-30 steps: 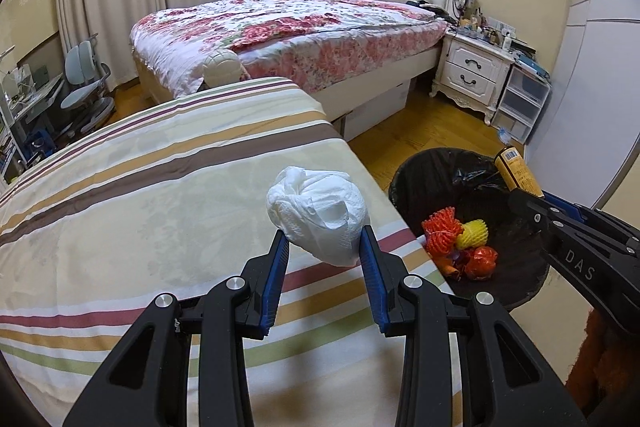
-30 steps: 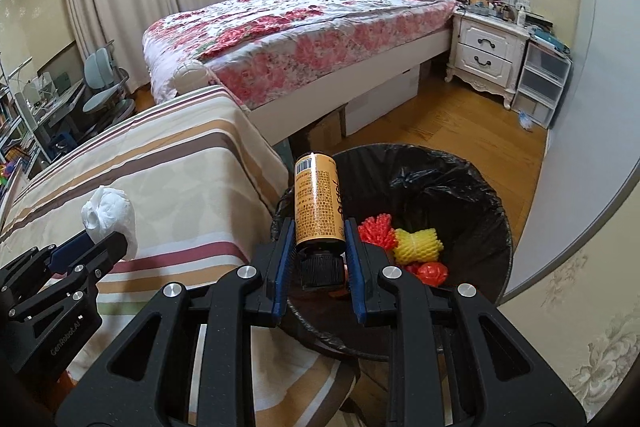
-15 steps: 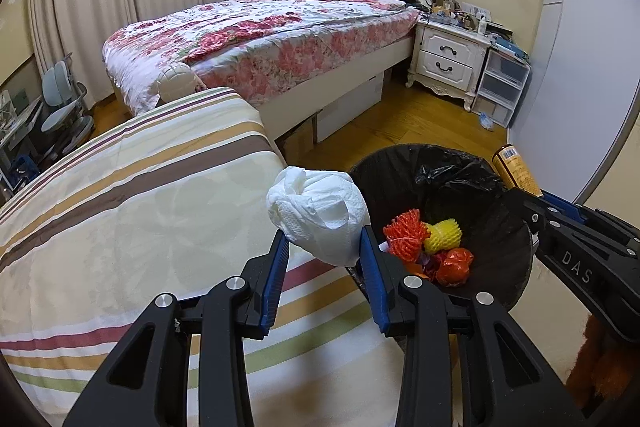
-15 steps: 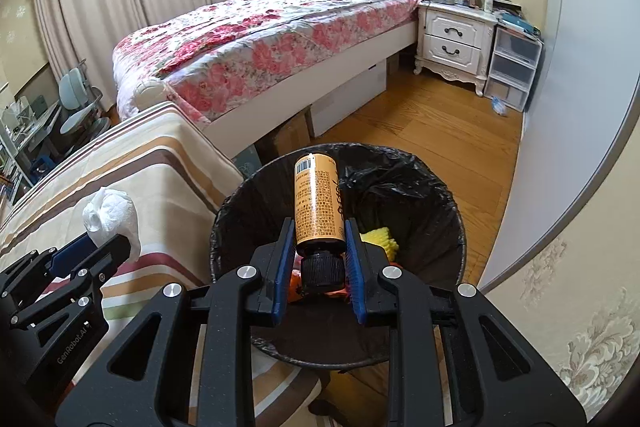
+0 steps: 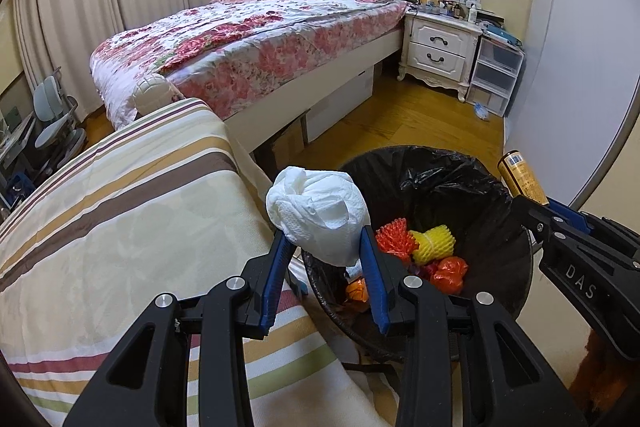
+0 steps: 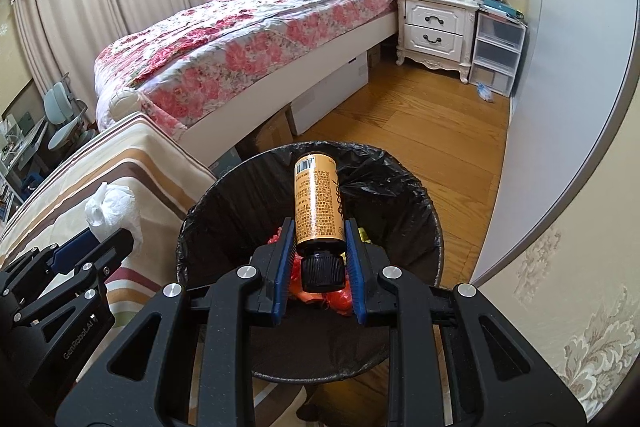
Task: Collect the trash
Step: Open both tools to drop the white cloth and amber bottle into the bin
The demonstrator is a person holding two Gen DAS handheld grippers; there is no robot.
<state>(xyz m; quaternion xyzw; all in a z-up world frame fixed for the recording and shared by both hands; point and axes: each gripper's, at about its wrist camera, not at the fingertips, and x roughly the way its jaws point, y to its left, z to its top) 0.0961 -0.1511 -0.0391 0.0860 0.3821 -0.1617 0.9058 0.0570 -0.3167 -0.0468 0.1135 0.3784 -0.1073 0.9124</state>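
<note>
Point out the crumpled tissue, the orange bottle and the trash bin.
crumpled tissue point(image 5: 320, 215): left wrist view, middle of the wad.
orange bottle point(image 6: 319, 203): right wrist view, label.
trash bin point(image 6: 404, 187): right wrist view, black liner's far rim.

Ahead of our fingers we see the wooden floor point(image 6: 436, 131) bearing a black-lined trash bin point(image 6: 400, 187) just below them, the striped bed point(image 5: 120, 211) left of them, and the floral bed point(image 6: 256, 39) and nightstand point(image 6: 434, 23) beyond.

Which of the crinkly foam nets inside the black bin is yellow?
The ribbed yellow foam net, lying between the spiky orange foam net and a crumpled red-orange wrapper.
</note>
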